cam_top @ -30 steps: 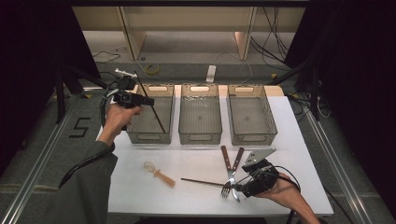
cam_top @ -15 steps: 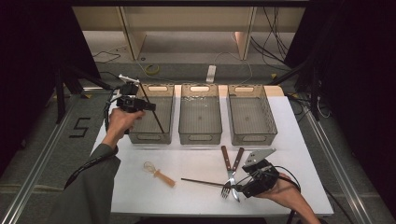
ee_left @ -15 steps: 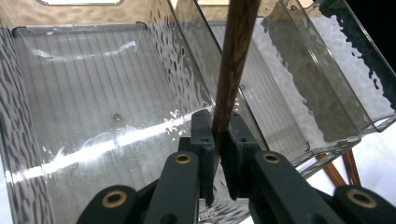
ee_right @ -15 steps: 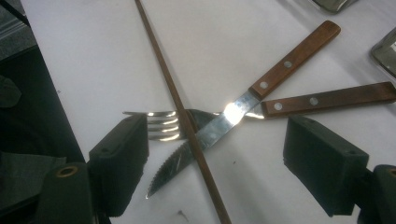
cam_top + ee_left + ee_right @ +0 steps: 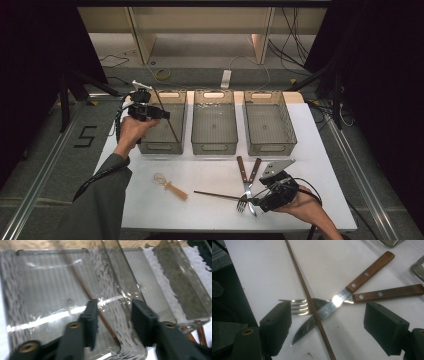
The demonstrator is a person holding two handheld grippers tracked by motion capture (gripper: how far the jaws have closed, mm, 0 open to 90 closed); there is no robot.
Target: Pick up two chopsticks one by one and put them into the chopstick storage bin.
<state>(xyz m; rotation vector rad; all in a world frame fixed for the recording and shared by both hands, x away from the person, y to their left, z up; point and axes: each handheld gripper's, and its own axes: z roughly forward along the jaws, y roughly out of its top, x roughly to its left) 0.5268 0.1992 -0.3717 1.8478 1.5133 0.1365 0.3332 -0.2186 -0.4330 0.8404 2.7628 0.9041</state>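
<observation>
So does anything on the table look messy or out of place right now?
Yes: the fork, knife and a chopstick lie crossed in a heap between the right hand-held gripper's open jaws. Another chopstick leans tilted in the left bin.

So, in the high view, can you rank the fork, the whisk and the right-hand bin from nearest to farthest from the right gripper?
Measured from the right gripper:
1. Fork: its tines lie right beside the open fingers, at the table's front right.
2. Right-hand bin: up the table, at the back right.
3. Whisk: off to the left, on the front of the table.
</observation>
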